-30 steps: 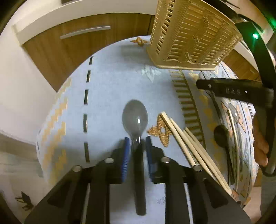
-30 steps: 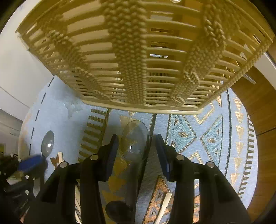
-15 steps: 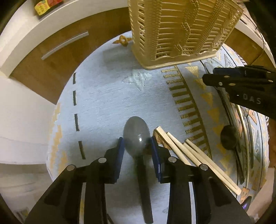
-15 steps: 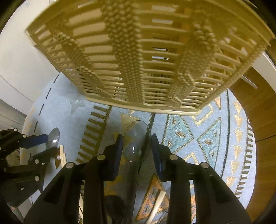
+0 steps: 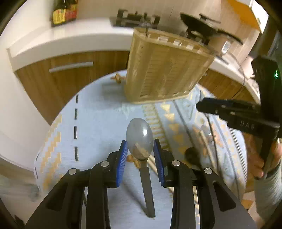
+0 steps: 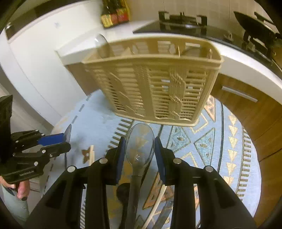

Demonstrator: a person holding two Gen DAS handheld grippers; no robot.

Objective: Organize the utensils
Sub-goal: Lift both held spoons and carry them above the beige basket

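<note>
My left gripper (image 5: 140, 155) is clamped on a grey translucent spoon (image 5: 139, 136): the blue pads (image 5: 123, 155) press the sides of the bowl near the neck, the bowl pointing forward and the dark handle running back between the arms. My right gripper (image 6: 140, 151) holds a clear spoon (image 6: 140, 143) the same way, its pads (image 6: 159, 155) closed against the bowl's edges, the handle trailing back toward the camera. Both spoons are lifted off the patterned tablecloth (image 6: 229, 158).

The beige slotted utensil basket (image 6: 155, 91) stands upright on the cloth ahead of both grippers, well apart from the left one and near the right one. One rounded clear utensil end (image 6: 100, 42) rises above its rim at the left corner; other contents of its compartments cannot be made out.

Count of items in view: two spoons held, one per gripper; one basket; one dark spoon (image 6: 123, 192) lying on the cloth beneath my right gripper; one pale stick (image 6: 92, 155) on the cloth between the two grippers, and a second pale stick (image 6: 156, 206) below the right gripper. Motion blur in the left wrist view prevents a firmer count of the sticks.

Behind the table run a white counter (image 5: 61, 38) with wooden cabinet fronts (image 5: 70, 75), bottles (image 6: 114, 15) and a black stove (image 6: 183, 21).
</note>
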